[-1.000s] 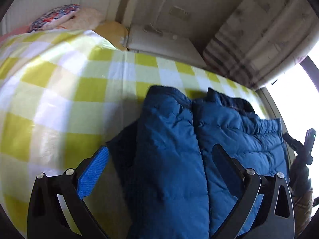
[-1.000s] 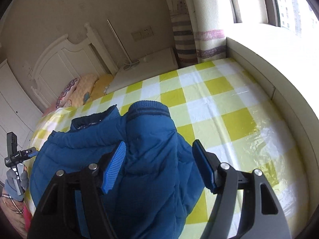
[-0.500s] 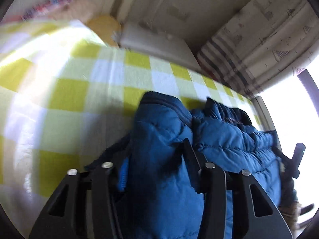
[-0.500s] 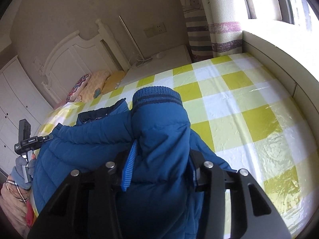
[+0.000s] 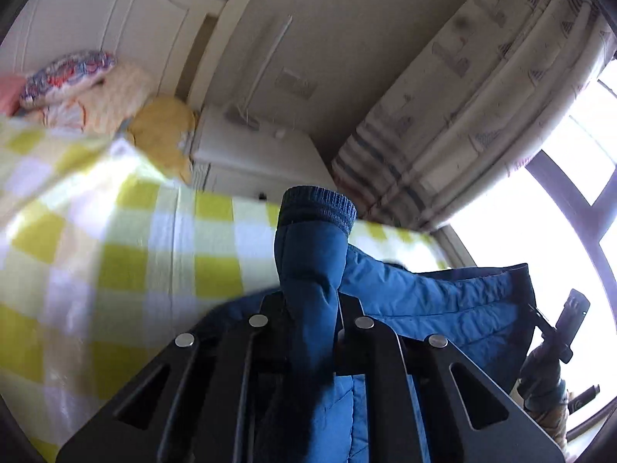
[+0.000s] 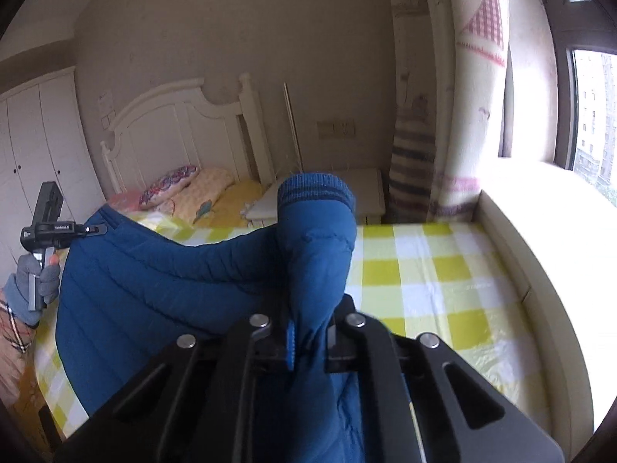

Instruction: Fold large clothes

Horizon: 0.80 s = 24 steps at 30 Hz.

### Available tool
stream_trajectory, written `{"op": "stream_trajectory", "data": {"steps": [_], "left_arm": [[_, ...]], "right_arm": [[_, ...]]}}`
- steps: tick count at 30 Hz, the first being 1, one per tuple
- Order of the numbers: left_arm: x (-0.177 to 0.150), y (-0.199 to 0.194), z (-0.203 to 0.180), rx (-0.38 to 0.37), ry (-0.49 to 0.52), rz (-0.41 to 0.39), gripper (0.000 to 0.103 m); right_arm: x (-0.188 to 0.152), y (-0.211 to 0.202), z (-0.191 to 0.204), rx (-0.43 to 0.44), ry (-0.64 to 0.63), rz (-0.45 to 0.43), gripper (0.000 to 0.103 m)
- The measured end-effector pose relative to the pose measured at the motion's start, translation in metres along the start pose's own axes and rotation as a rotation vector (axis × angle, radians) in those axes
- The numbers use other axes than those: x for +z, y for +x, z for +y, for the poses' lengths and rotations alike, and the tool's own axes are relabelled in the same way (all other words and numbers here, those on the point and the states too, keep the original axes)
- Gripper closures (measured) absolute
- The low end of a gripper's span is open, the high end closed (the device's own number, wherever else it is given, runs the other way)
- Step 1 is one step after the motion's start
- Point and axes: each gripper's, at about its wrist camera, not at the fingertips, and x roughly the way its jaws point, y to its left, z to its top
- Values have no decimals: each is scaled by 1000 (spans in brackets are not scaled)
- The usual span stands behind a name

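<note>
A blue padded jacket (image 5: pixel 443 301) is lifted off the bed. My left gripper (image 5: pixel 310 308) is shut on one sleeve (image 5: pixel 308 254), whose ribbed cuff (image 5: pixel 318 208) sticks up past the fingers. My right gripper (image 6: pixel 308 328) is shut on the other sleeve (image 6: pixel 316 254), with its cuff (image 6: pixel 316 189) pointing up. The jacket body (image 6: pixel 154 277) hangs between the two grippers. The left gripper also shows in the right wrist view (image 6: pixel 50 227), held in a gloved hand. The right gripper also shows in the left wrist view (image 5: pixel 567 324).
The bed has a yellow and white check sheet (image 6: pixel 424 281). Pillows (image 6: pixel 185 189) lie by the white headboard (image 6: pixel 173 131). A white nightstand (image 5: pixel 250 154) stands beside the bed. A curtain (image 5: pixel 462 108) and a window ledge (image 6: pixel 540 208) are on the right.
Both grippers closed on the sleeves and rose. The jacket has come up off the bed with them, and both views now tilt up toward the wall.
</note>
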Motion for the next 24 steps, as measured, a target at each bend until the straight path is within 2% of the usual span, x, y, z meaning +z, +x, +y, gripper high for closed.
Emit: {"op": "stream_trajectory", "data": {"steps": [2, 4, 6, 7, 8, 9, 10, 11, 13, 14, 17, 18, 19, 21, 24], "left_arm": [[19, 8, -7, 68, 1, -12, 91], [27, 34, -5, 164, 3, 20, 90], [20, 68, 13, 244, -42, 88, 90], [7, 94, 25, 304, -62, 150, 86], [-12, 117, 35, 372, -60, 202, 79], [-25, 131, 44, 387, -62, 228, 49], [-35, 134, 50, 362, -83, 204, 45], [-36, 127, 53, 368, -101, 160, 43], [-35, 116, 58, 363, -134, 128, 35], [-34, 105, 61, 343, -150, 93, 34], [-32, 68, 61, 263, -183, -4, 29], [-36, 47, 60, 204, -169, -26, 17], [-42, 29, 58, 167, -139, -34, 11], [-61, -4, 57, 120, -66, -32, 10], [-101, -42, 61, 70, -16, 26, 9]], "right_arm": [[16, 24, -4, -62, 11, 31, 95], [15, 61, -11, -107, 27, 94, 94], [-11, 117, -20, -166, 29, 249, 91], [-25, 135, -22, -194, 23, 309, 84], [-52, 161, -23, -234, -6, 404, 74], [-60, 163, -26, -227, 21, 383, 63], [-60, 161, -30, -226, 45, 363, 62], [-58, 159, -33, -235, 56, 361, 59], [-56, 155, -35, -234, 58, 363, 49], [-53, 149, -38, -218, 71, 358, 49], [-47, 102, -40, -76, 139, 267, 47], [-47, 80, -39, -29, 140, 231, 40], [-49, 59, -41, -11, 131, 205, 34], [-59, 26, -43, 18, 107, 189, 31], [-92, -15, -51, 45, 119, 209, 30]]}}
